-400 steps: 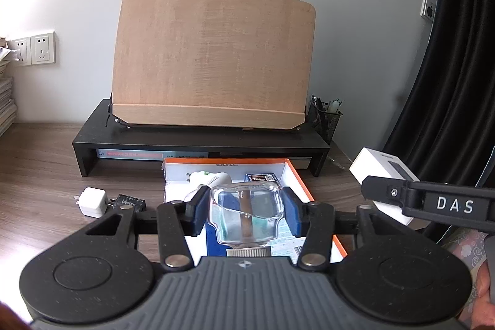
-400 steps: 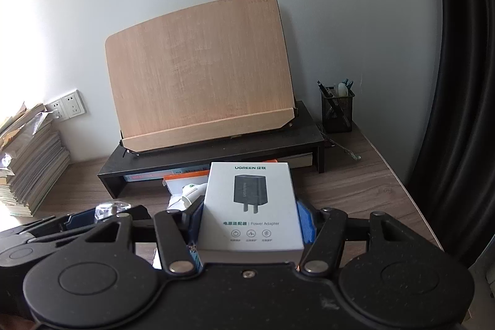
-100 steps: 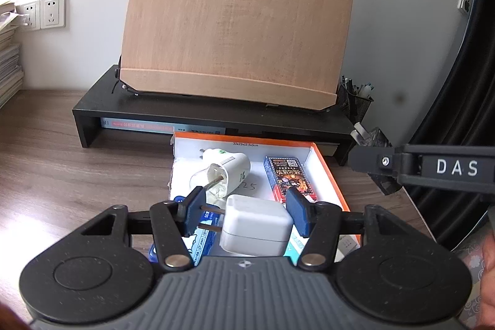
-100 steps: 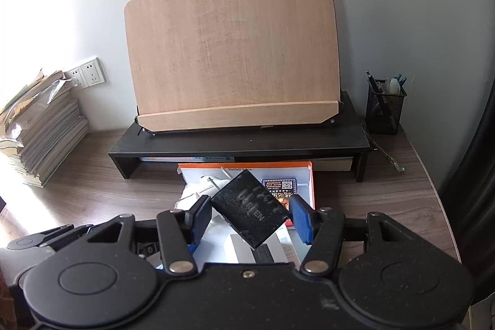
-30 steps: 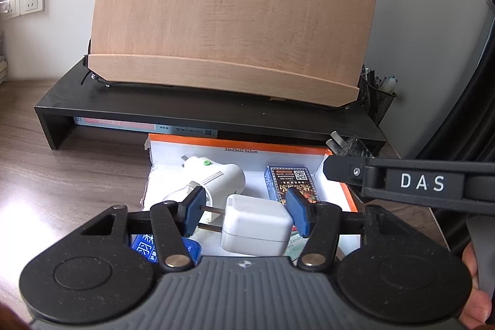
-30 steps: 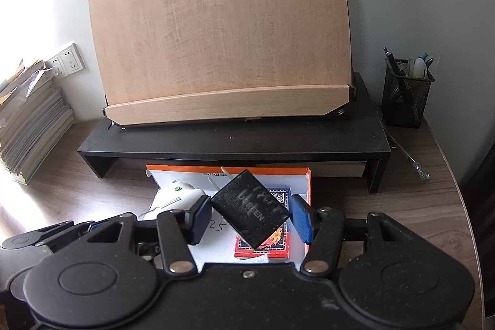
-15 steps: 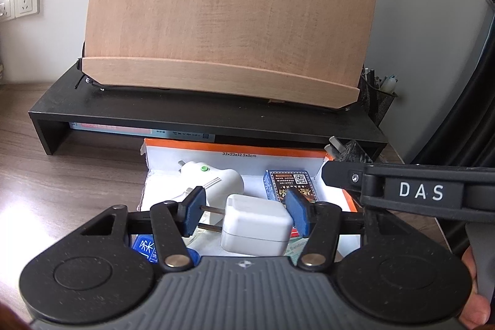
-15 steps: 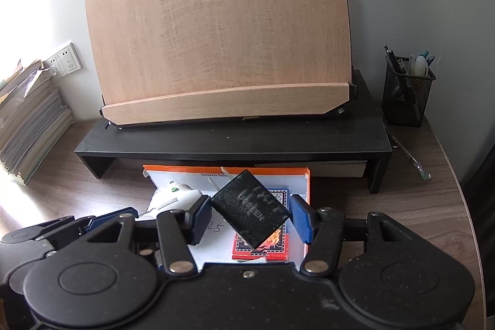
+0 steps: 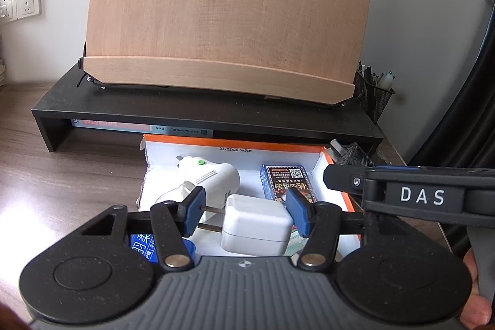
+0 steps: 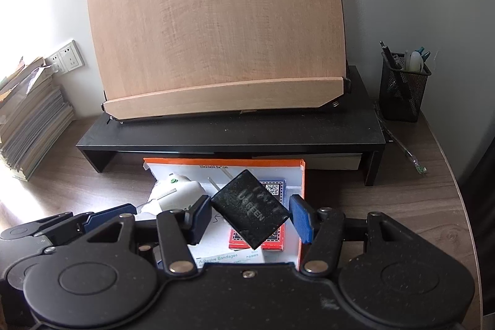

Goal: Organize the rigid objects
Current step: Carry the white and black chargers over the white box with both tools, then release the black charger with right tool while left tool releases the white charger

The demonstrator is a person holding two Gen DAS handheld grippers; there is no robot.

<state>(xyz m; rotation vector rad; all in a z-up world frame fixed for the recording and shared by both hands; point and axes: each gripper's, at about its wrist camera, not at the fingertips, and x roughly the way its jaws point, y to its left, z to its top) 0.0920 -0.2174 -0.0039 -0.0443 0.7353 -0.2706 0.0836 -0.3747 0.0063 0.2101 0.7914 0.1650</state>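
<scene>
An orange-rimmed white box (image 9: pixel 235 148) lies on the desk in front of a black riser; it also shows in the right wrist view (image 10: pixel 301 184). My left gripper (image 9: pixel 246 211) is shut on a white charger (image 9: pixel 255 226), prongs pointing left, just above the box. My right gripper (image 10: pixel 247 215) is shut on a black UGREEN charger (image 10: pixel 250 207), held tilted over the box. In the box lie a white plug adapter (image 9: pixel 212 178), a card deck (image 9: pixel 286 181) and a bandage box (image 10: pixel 230 257).
A black riser (image 10: pixel 247 141) carries a wooden book stand (image 10: pixel 216 30). A mesh pen cup (image 10: pixel 402 88) stands at the right, a paper stack (image 10: pixel 27 113) at the left. A blue packet (image 9: pixel 142 246) lies under my left gripper.
Both grippers have kept their chargers and edged slightly closer over the box in the last second. Earlier, the left held a clear bottle and the right a white UGREEN carton.
</scene>
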